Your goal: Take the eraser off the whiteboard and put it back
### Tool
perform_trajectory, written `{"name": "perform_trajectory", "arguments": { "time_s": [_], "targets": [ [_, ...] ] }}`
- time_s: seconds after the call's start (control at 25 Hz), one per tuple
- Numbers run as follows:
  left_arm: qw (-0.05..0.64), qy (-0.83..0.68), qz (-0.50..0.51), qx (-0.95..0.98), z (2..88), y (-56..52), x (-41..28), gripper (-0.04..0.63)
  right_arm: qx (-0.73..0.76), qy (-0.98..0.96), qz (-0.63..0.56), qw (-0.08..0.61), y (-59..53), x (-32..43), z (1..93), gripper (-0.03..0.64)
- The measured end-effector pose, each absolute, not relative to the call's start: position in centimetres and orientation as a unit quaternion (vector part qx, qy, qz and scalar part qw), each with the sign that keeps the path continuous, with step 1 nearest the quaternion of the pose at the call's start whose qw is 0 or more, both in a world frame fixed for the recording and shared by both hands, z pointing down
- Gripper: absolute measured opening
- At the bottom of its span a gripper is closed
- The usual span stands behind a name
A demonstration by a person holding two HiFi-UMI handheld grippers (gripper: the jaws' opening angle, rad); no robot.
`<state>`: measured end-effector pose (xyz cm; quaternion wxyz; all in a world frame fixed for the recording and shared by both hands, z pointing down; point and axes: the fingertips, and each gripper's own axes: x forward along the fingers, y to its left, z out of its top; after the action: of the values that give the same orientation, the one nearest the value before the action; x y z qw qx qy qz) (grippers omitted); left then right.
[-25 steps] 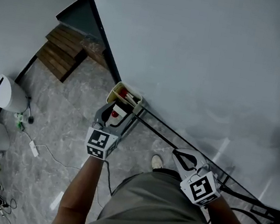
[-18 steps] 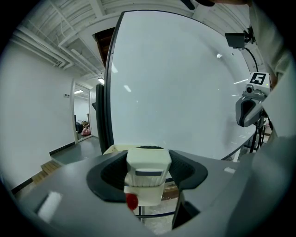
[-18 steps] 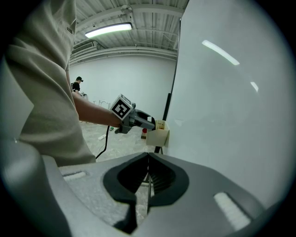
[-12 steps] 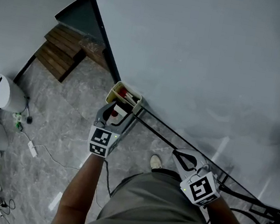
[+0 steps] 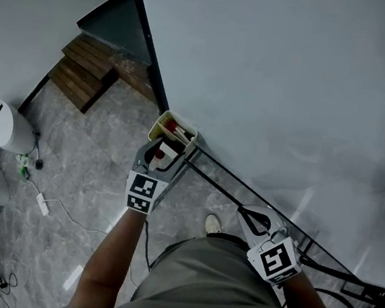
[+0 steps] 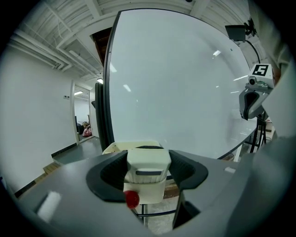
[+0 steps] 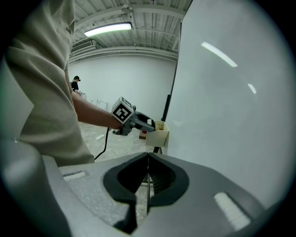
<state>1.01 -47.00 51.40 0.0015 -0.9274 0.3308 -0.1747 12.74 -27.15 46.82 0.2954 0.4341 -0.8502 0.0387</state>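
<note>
Here the big whiteboard (image 5: 300,80) fills most of the view, and a small cream box (image 5: 159,126) sits at its bottom corner. The left gripper (image 5: 159,150) holds the white eraser (image 6: 147,173) snug between its wide jaws, just in front of that box. The right gripper (image 7: 148,159) hangs low by the board's bottom edge, its jaws pressed together.

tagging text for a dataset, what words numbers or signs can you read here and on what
No readable text anywhere.
left cube, right cube: black-and-white square patterns, not letters.
eraser: dark strip, no lettering legible.
whiteboard: faint smudges, no writing.
</note>
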Motion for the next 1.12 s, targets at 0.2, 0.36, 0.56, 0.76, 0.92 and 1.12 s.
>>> {"name": "perform_trajectory", "arguments": {
  "time_s": [0.2,0.36,0.56,0.76,0.92,1.12],
  "targets": [
    [0.022,0.335,-0.165,-0.927,50.5,-46.8,0.4,0.281,0.441,-0.848,0.036,0.292,-26.8,12.0,46.1,0.003],
    [0.037,0.338,-0.148,-0.929,49.2,-46.0,-0.5,0.282,0.436,-0.849,0.028,0.297,-26.4,11.1,46.0,0.003],
    [0.046,0.343,-0.129,-0.929,46.1,-43.3,-3.1,0.282,0.427,-0.856,0.023,0.291,-26.1,8.8,45.3,0.003],
    [0.041,0.352,-0.107,-0.929,43.0,-39.0,-7.6,0.274,0.407,-0.867,0.015,0.287,-25.1,5.4,44.8,0.003],
    [0.036,0.367,-0.102,-0.924,41.9,-35.5,-11.2,0.255,0.392,-0.873,0.012,0.289,-23.9,3.2,44.6,0.003],
    [0.017,0.38,-0.081,-0.921,41.0,-30.4,-15.4,0.221,0.379,-0.878,0.012,0.291,-21.3,0.0,44.6,0.003]
  ]
}}
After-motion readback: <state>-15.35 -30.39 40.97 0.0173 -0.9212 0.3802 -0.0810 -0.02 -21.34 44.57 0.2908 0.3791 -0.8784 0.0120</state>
